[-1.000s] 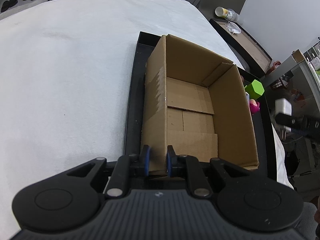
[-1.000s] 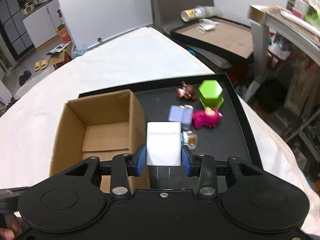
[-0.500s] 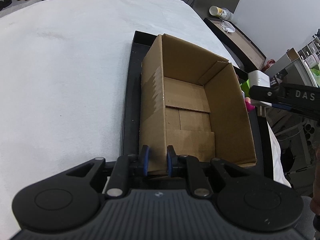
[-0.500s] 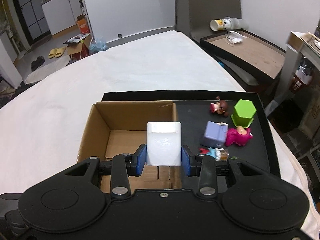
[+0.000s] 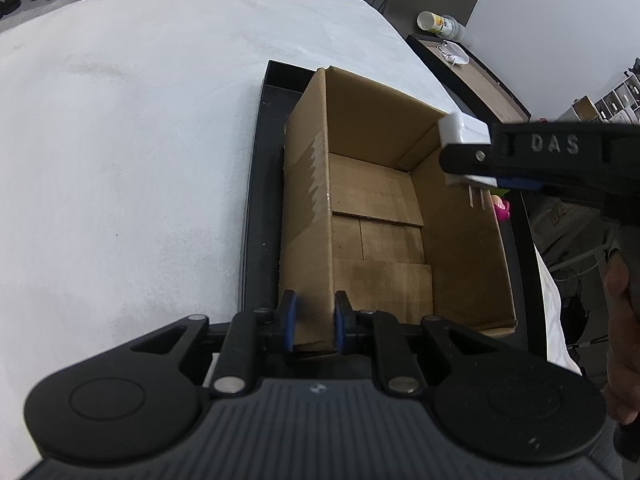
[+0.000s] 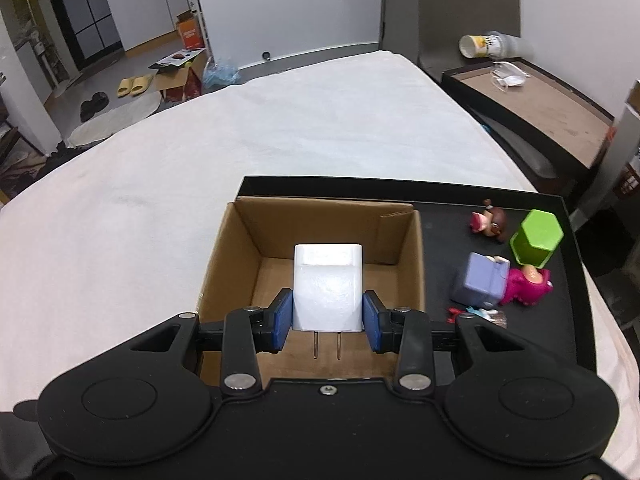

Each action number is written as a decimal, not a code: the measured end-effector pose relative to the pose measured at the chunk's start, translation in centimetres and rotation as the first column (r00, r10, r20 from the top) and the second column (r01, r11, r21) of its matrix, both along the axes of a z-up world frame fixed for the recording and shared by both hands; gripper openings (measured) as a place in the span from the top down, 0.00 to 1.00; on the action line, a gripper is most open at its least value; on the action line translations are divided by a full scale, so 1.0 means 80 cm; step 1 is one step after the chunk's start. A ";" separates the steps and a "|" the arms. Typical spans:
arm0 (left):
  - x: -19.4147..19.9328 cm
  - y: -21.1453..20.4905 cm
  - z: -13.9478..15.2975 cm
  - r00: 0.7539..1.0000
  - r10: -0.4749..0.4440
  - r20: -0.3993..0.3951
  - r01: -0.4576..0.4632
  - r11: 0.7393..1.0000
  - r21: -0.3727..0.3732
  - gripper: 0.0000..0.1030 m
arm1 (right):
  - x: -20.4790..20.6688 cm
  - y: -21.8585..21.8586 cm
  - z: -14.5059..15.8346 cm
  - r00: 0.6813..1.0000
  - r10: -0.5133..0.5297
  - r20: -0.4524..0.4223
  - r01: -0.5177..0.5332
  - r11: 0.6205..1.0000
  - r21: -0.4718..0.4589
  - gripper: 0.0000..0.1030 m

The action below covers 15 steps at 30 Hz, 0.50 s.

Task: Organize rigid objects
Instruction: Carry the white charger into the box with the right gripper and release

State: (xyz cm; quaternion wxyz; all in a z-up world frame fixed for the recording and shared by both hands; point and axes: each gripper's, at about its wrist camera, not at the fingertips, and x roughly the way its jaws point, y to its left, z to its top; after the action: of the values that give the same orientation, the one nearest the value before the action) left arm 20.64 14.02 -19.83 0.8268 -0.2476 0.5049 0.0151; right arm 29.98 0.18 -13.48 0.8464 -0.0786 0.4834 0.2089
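Observation:
An open cardboard box (image 5: 384, 216) (image 6: 320, 240) stands on a black tray (image 5: 256, 208) (image 6: 440, 196). My left gripper (image 5: 312, 320) is shut on the box's near left wall. A white plug adapter (image 6: 327, 288) (image 5: 464, 130) with two metal prongs is clamped in my right gripper (image 6: 327, 316), which hovers over the box's inside. In the left wrist view the right gripper (image 5: 472, 160) reaches in from the right above the box's right wall. The box holds nothing.
Small toys lie on the tray right of the box: a green hexagonal block (image 6: 536, 238), a purple block (image 6: 480, 284), a pink figure (image 6: 526, 286), a brown-haired figurine (image 6: 488, 220). The tray rests on a white cloth-covered table (image 5: 120, 140). A second tray (image 6: 532, 96) stands beyond.
My right gripper carried the white adapter leftward from over the tray's toys to above the box's inside. The left gripper kept its hold on the box wall.

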 end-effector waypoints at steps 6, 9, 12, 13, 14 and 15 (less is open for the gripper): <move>0.003 -0.002 0.000 1.000 -0.004 -0.005 0.004 1.000 0.011 0.83 | 0.007 0.017 0.000 1.000 0.025 0.002 -0.025 1.000 0.002 0.64; 0.005 -0.004 -0.001 1.000 -0.007 -0.008 0.007 1.000 0.018 0.83 | 0.010 0.023 0.003 0.999 0.034 0.002 -0.034 0.999 0.023 0.64; 0.006 -0.005 -0.002 1.000 -0.006 -0.011 0.006 1.000 0.021 0.83 | 0.010 0.024 0.009 0.999 0.038 0.018 -0.039 0.998 0.051 0.55; 0.007 -0.006 -0.002 1.000 -0.006 -0.011 0.006 1.000 0.021 0.83 | 0.010 0.022 0.012 0.999 0.030 0.029 -0.031 0.998 0.055 0.52; 0.006 -0.006 -0.002 1.000 -0.005 -0.012 0.005 1.000 0.022 0.83 | 0.010 0.018 0.015 0.999 0.026 0.034 -0.029 0.997 0.069 0.52; 0.007 -0.007 -0.003 1.000 -0.005 -0.019 0.006 1.000 0.020 0.83 | 0.011 0.013 0.017 0.999 0.021 0.030 -0.024 0.996 0.084 0.51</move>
State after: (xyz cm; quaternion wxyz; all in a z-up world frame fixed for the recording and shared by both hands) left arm 21.19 13.49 -20.09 0.8245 -0.2376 0.5131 0.0202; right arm 30.86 1.25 -12.11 0.8535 -0.0511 0.4611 0.2375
